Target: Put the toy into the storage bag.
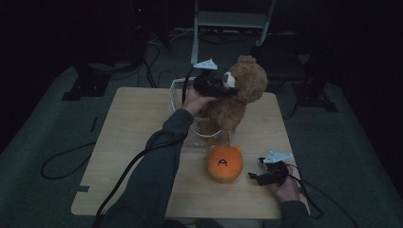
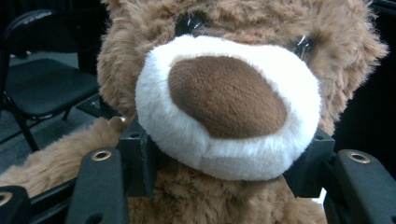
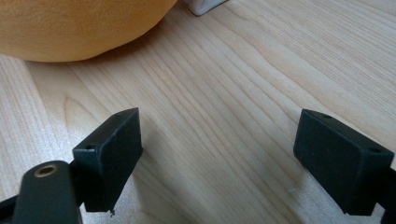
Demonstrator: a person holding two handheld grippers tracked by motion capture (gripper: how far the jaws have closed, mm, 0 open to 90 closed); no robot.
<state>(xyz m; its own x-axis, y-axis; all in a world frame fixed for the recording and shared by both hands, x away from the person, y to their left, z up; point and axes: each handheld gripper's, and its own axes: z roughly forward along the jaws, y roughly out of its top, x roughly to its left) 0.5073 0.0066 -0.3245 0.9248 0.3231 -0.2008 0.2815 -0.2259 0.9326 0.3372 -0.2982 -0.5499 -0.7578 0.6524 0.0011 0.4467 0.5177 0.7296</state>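
A brown teddy bear (image 1: 242, 97) stands upright with its legs in a clear plastic box (image 1: 175, 92) at the far middle of the table. My left gripper (image 1: 217, 88) reaches in from the left at the bear's head. In the left gripper view the bear (image 2: 224, 93) is close up, and my left gripper (image 2: 223, 161) has its pads (image 2: 137, 158) against both sides of the white muzzle and neck, shut on it. My right gripper (image 1: 254, 176) rests open near the front right edge, with bare wood between the jaws of my right gripper (image 3: 219, 154).
An orange round plush (image 1: 224, 164) with a face lies just in front of the box, left of my right gripper; the plush (image 3: 79, 23) is close ahead in the right gripper view. The wooden table (image 1: 133, 133) has free room at left. A black chair (image 2: 42, 84) stands beyond.
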